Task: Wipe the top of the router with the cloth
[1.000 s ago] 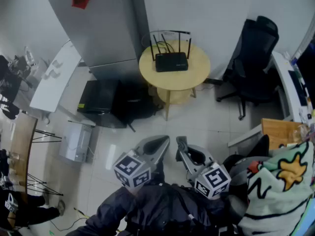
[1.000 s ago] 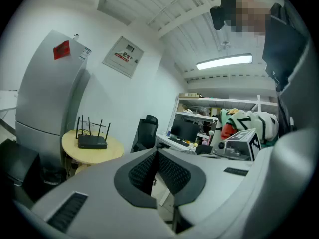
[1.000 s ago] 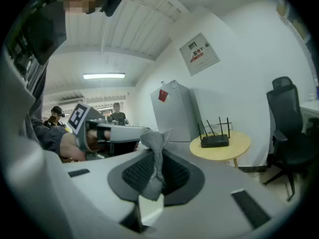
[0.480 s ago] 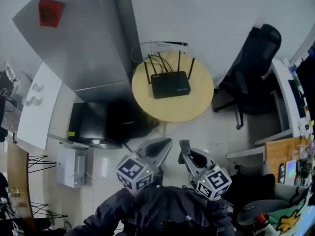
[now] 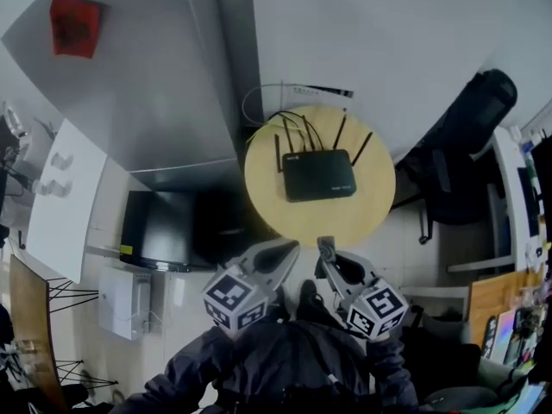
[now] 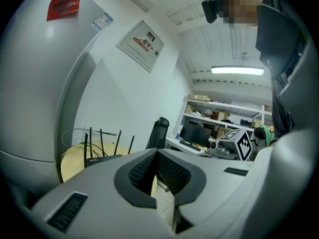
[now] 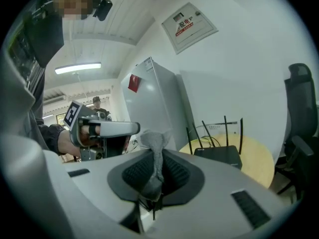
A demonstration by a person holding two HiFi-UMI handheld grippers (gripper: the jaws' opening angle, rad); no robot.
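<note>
A black router with several upright antennas lies on a round light-wood table. It also shows in the left gripper view as the router and in the right gripper view as the router. My right gripper hovers at the table's near edge, shut on a grey cloth that sticks up between its jaws. My left gripper is beside it, shut with nothing in it.
A grey cabinet stands left of the table, with a black box on the floor below it. A black office chair is at the right. Cables loop behind the router.
The view has moved closer to the table; the router now sits nearer and more to the right. Both grippers now reach the table's near edge.
</note>
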